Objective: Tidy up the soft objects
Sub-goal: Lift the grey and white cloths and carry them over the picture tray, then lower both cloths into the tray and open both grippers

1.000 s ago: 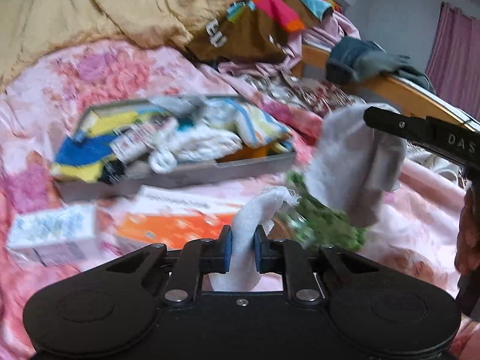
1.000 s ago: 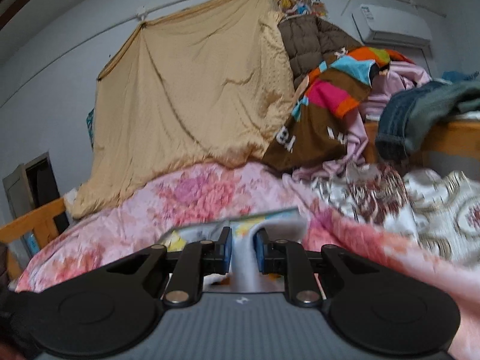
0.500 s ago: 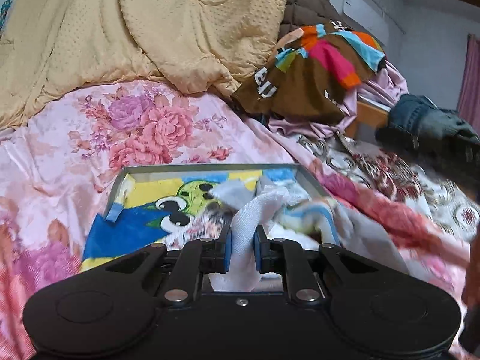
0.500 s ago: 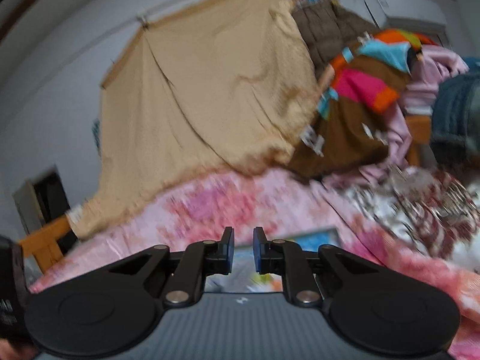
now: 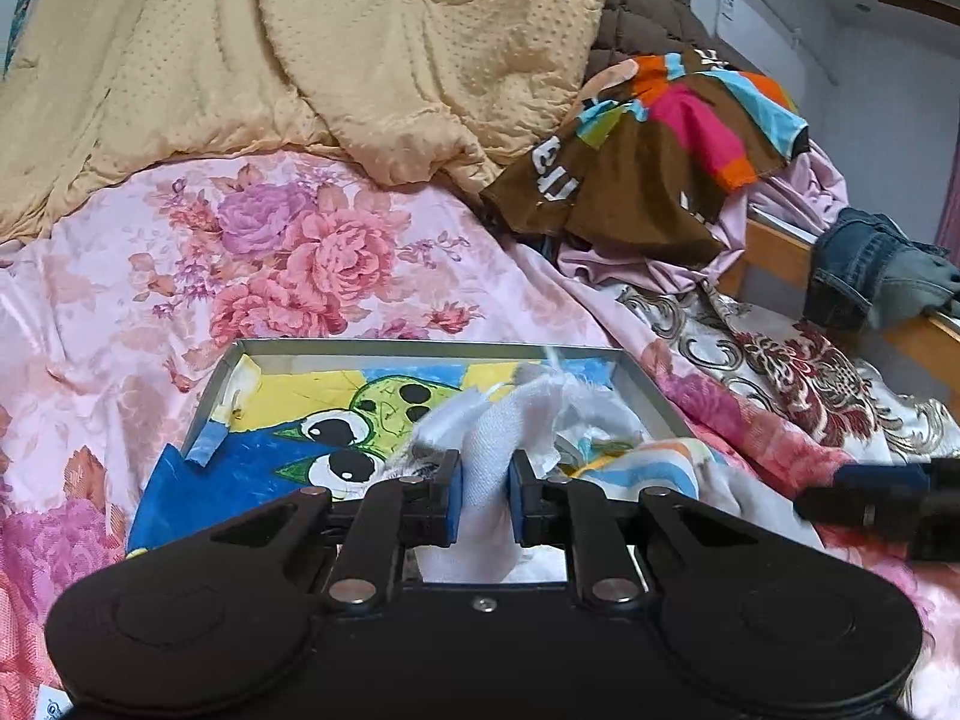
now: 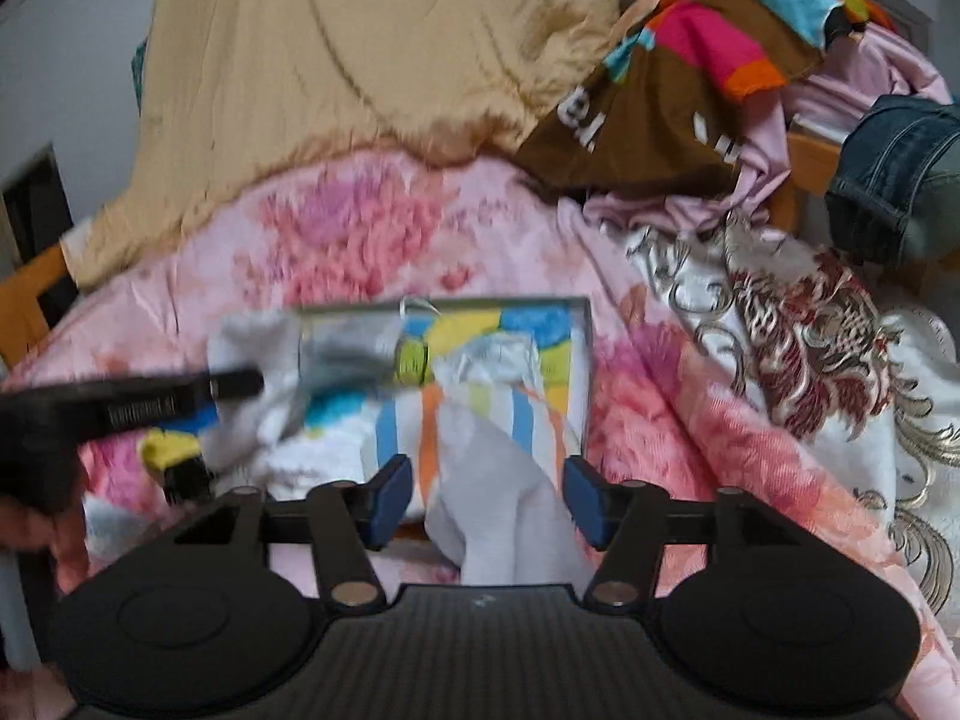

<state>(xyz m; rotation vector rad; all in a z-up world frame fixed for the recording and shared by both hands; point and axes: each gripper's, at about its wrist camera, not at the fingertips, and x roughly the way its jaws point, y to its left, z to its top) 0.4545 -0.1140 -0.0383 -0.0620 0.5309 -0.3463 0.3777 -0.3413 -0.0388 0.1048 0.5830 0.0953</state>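
Two grippers work over one shallow grey box point(image 5: 642, 387) that lies on the pink floral bedspread point(image 5: 288, 252), in the lower middle of both views. The left gripper point(image 5: 483, 495) has its blue-padded fingers point(image 5: 451, 501) pinching a white woven cloth point(image 5: 489, 450) — the cloth rises between the pads and flops forward over the box, so it looks held there for dropping inside. In the right wrist view this gripper shows at centre left as a dark bar point(image 6: 150, 402) reaching over the box's near left corner.

The right gripper point(image 6: 487, 501) has its fingers point(image 6: 393, 495) spreading apart; a pale grey-white soft cloth point(image 6: 498, 480) lies between them, touched by neither pad. It drapes from the box's near edge towards the camera — probably just let go, half in and half out.

Inside the box sit a bright cartoon-print fabric with big eyes point(image 5: 336, 426) at the left and a striped orange-and-blue towel point(image 6: 474, 414) at the right. A tan quilted blanket point(image 5: 300, 60) and a brown multicoloured garment point(image 5: 648, 162) fill the upper part of both frames, well apart from the box.
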